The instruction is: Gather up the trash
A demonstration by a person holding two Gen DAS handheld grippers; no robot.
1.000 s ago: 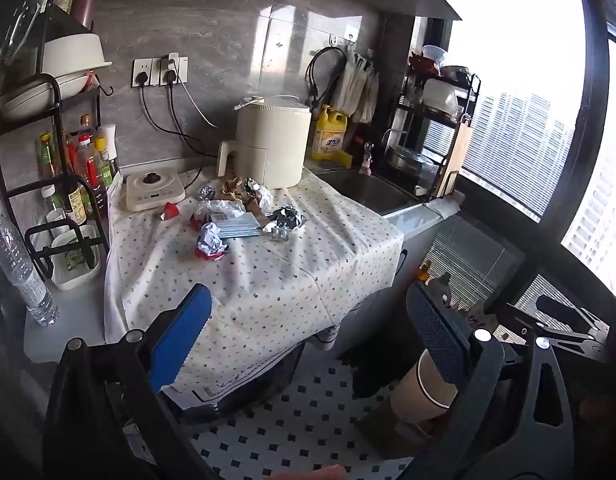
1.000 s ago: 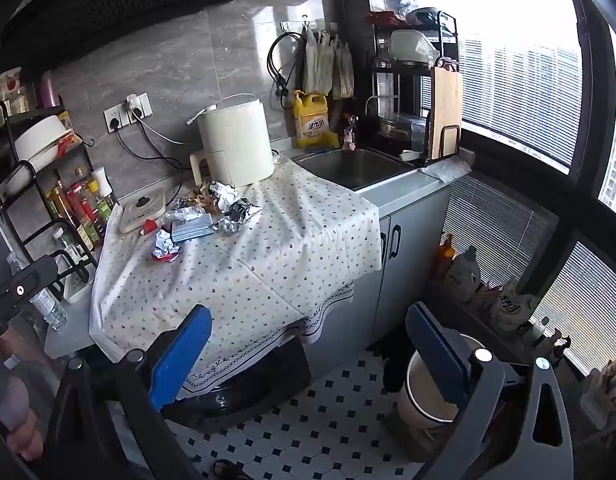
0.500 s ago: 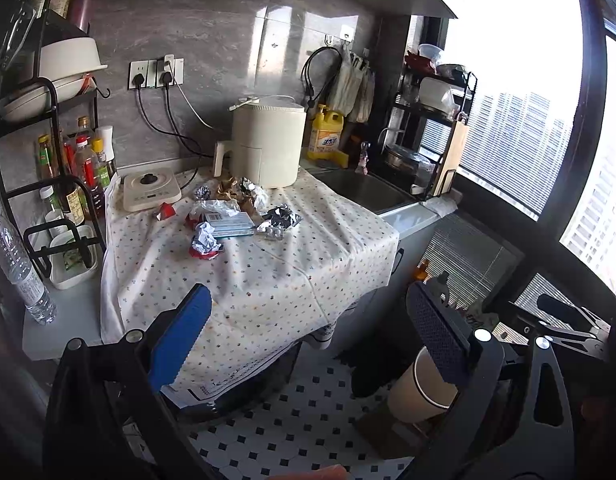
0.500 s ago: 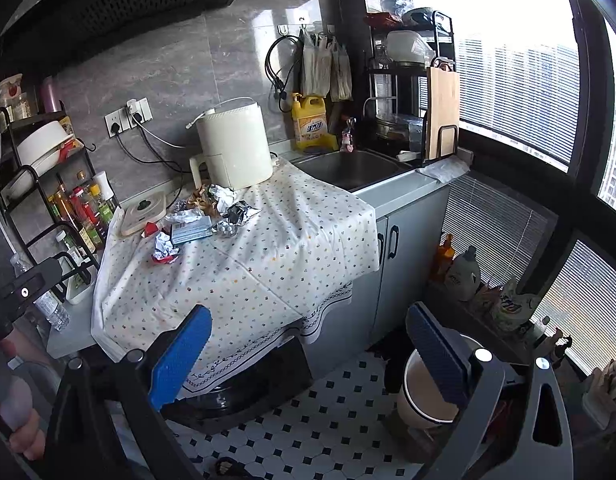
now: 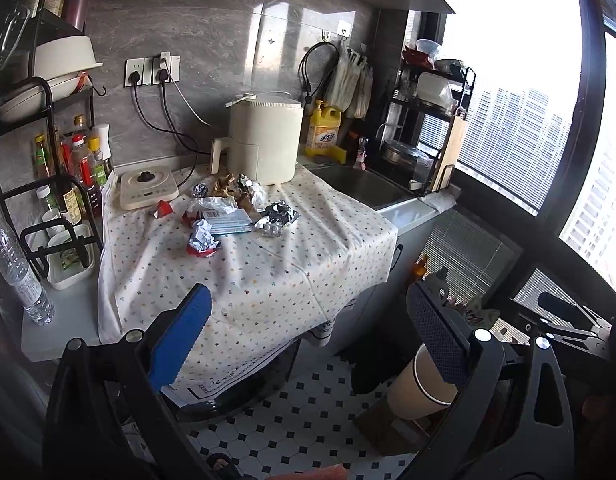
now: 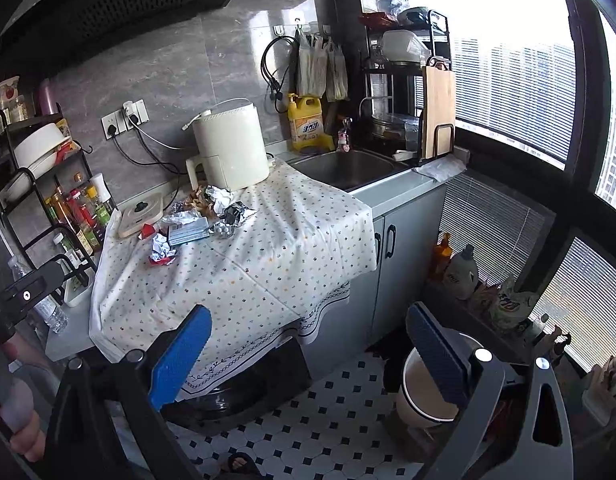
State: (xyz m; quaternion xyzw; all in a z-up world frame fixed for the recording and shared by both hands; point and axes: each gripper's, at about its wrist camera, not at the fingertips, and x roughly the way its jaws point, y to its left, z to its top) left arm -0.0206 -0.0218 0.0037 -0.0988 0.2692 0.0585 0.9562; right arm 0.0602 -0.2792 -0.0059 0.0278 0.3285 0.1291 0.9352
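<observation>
Left wrist view shows crumpled wrappers (image 5: pixel 227 216) heaped in front of the air fryer (image 5: pixel 263 140) on the clothed counter (image 5: pixel 308 264). Left gripper (image 5: pixel 303 340) and right gripper (image 6: pixel 308 352) gape wide, empty, well short. Judged step: approach; next, reach toward the nearest red-and-white wad (image 5: pixel 201 240).

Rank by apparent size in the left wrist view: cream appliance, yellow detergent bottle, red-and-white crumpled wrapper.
1. cream appliance
2. yellow detergent bottle, though it stands farther back
3. red-and-white crumpled wrapper
</observation>
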